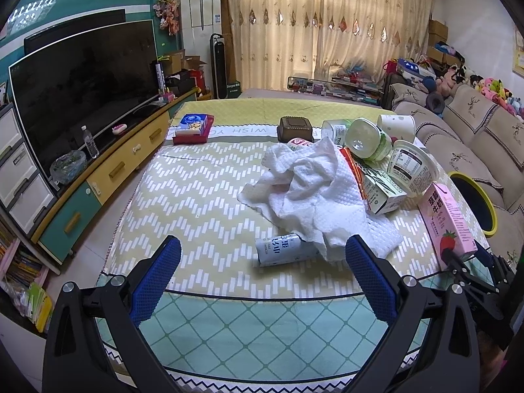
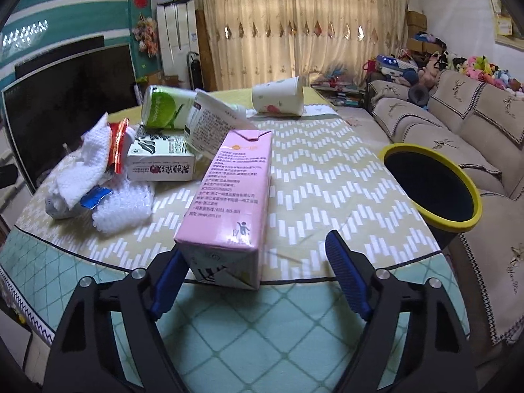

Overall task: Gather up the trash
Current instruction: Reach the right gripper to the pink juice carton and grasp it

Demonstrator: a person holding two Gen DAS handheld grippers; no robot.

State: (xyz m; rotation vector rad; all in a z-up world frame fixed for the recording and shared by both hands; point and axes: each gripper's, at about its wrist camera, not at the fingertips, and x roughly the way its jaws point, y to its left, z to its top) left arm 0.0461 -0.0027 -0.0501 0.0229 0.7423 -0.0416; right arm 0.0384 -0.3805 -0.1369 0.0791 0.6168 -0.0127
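- My left gripper hangs over the near edge of the table, its blue fingers spread wide with nothing between them.
- Just beyond those fingers lies a crumpled white paper towel, draped over a small white can lying on its side.
- Behind the towel the trash is heaped together: a green-labelled bottle tipped over, a white tub with a printed label, a white-and-green carton under them and an orange wrapper against the towel.
- A paper cup lies on its side at the far edge of the table, apart from the heap.
- My right gripper is opened wide too. The pink milk carton lies on the table between its fingers, its near end up against the left fingertip and well short of the right one; nothing is clamped.
- I cannot tell from the right wrist view whether that left fingertip actually presses on the carton or merely sits beside it, since the carton hides the tip.
- The yellow-rimmed bin stands off the table's right side, its dark mouth open upward, next to the sofa.
- Further back on the table sit a red tray holding a blue packet and a brown box.
- A television stands on the cabinet to the left.
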